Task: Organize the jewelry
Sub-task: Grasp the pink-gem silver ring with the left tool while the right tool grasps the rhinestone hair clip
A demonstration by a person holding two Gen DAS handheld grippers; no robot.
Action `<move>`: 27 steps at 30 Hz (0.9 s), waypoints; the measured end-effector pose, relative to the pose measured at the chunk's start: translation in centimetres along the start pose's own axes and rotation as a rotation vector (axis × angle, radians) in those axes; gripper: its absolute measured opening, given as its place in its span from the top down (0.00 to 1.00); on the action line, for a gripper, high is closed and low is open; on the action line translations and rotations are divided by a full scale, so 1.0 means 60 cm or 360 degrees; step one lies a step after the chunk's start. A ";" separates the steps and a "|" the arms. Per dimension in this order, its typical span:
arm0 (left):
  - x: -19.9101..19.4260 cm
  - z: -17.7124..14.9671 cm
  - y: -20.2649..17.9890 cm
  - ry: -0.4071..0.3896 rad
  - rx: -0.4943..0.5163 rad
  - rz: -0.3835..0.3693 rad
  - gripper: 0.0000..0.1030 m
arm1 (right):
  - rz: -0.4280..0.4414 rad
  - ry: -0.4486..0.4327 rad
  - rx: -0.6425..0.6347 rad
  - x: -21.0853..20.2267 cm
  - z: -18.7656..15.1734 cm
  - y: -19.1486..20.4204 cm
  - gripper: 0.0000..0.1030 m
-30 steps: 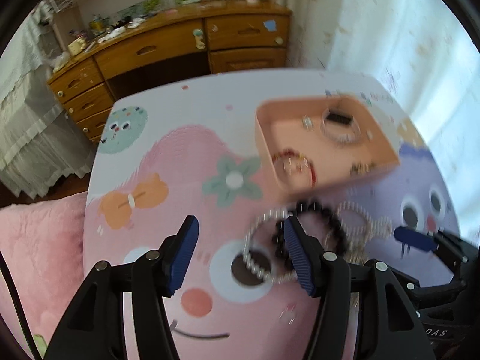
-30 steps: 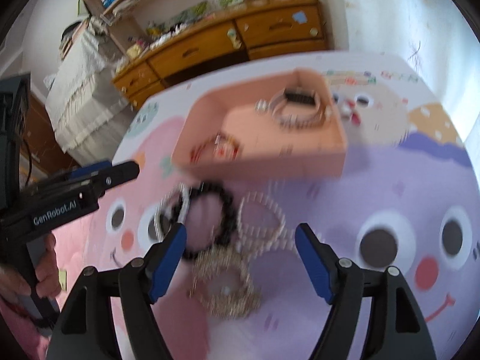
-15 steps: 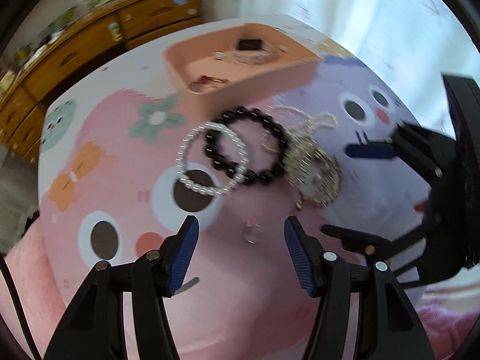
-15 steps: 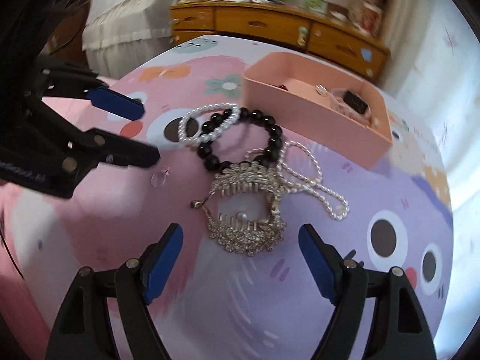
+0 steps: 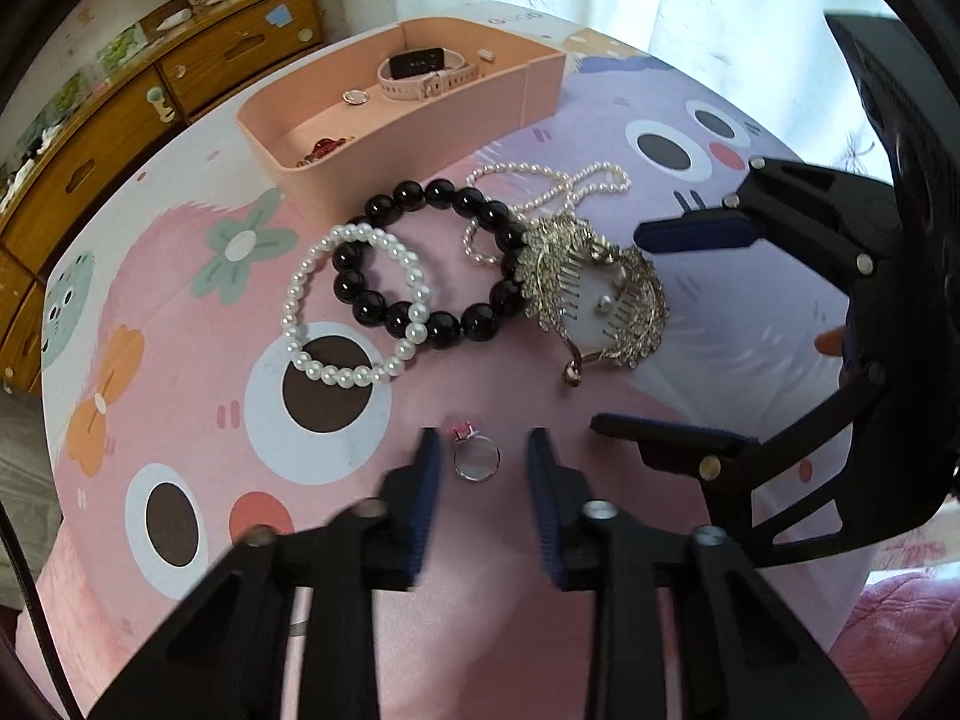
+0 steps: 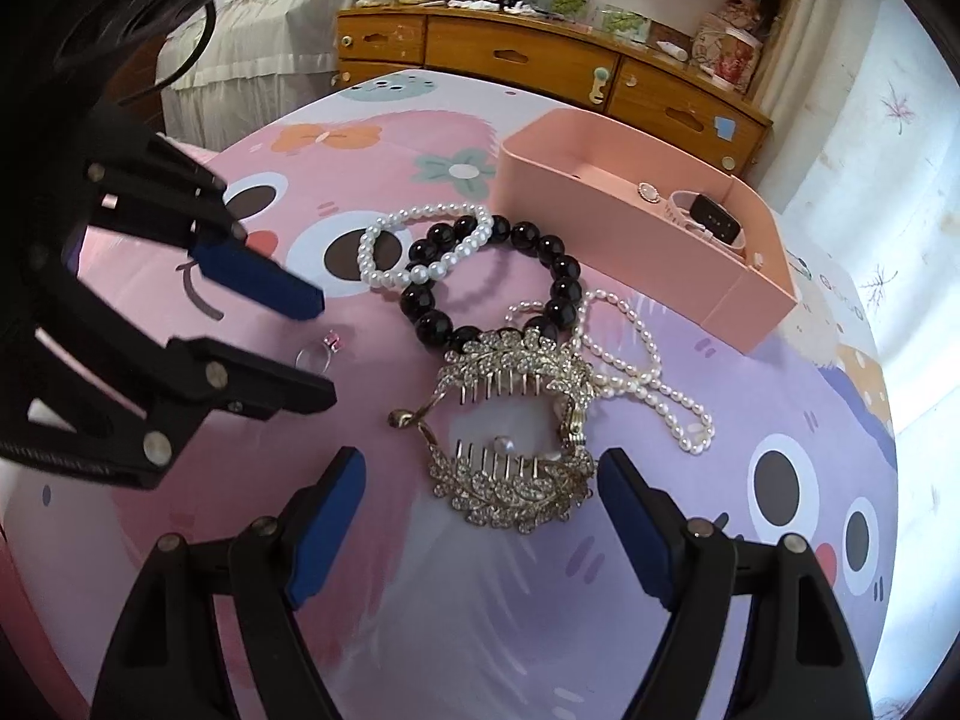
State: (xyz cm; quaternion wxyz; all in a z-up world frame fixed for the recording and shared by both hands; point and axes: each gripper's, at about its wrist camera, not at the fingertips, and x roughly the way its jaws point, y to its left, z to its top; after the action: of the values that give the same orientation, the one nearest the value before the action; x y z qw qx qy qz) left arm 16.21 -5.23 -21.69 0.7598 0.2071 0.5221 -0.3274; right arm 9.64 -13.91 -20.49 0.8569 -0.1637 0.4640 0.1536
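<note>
A small silver ring (image 5: 476, 459) with a pink stone lies on the cartoon tablecloth. My left gripper (image 5: 483, 450) points down over it, and its jaws are closing with the ring between them, the pads still apart from it. My right gripper (image 6: 480, 480) stands open, low over a rhinestone hair comb (image 6: 510, 498). Beside the comb lie a black bead bracelet (image 5: 441, 198), a white pearl bracelet (image 5: 336, 375) overlapping it, and a thin pearl necklace (image 5: 540, 171). Behind them the pink box (image 5: 420, 138) holds a pink watch (image 5: 420, 69) and small pieces.
The round table's cloth (image 6: 780, 630) drops off at the near and right edges. A wooden dresser (image 6: 510, 54) stands behind the table, a bed with white covers (image 6: 252, 48) at the back left, and a pale curtain (image 6: 870, 120) on the right.
Both grippers swung round and sank toward the table. The left one came over the ring and its jaws narrowed around it. The right one now hovers over the comb.
</note>
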 end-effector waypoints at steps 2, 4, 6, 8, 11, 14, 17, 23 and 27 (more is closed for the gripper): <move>0.000 -0.002 0.001 -0.0009 0.0004 -0.0009 0.86 | -0.0006 -0.0008 0.0013 0.002 0.003 0.000 0.22; -0.001 -0.004 0.004 -0.0014 0.0002 -0.0024 0.86 | -0.0013 -0.0014 0.0032 0.005 0.006 -0.001 0.22; -0.001 -0.004 0.007 -0.0019 -0.0008 -0.0044 0.86 | -0.0021 -0.0018 0.0060 0.007 0.009 -0.002 0.22; -0.002 -0.007 0.011 -0.0024 -0.0018 -0.0053 0.86 | -0.0027 -0.0021 0.0074 0.009 0.012 -0.002 0.22; -0.005 -0.009 0.016 -0.0035 -0.0033 -0.0051 0.86 | -0.0039 -0.0020 0.0091 0.011 0.015 0.000 0.22; -0.013 -0.012 0.025 -0.0051 -0.0062 -0.0059 0.86 | -0.0051 -0.0020 0.0112 0.012 0.017 0.001 0.22; -0.021 -0.011 0.034 -0.0062 -0.0099 -0.0071 0.86 | -0.0054 -0.0019 0.0127 0.014 0.021 0.000 0.25; -0.034 -0.010 0.043 -0.0084 -0.0154 -0.0058 0.86 | -0.0055 -0.0010 0.0107 0.017 0.025 0.000 0.33; -0.042 -0.009 0.046 -0.0101 -0.0192 -0.0052 0.86 | -0.0033 0.0000 0.0124 0.016 0.026 -0.004 0.33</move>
State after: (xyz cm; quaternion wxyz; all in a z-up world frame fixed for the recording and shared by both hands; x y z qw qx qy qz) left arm 17.25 -2.24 -19.63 0.7816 0.1417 0.5200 -0.3141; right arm 11.40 -13.37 -20.47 0.8642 -0.1351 0.4678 0.1266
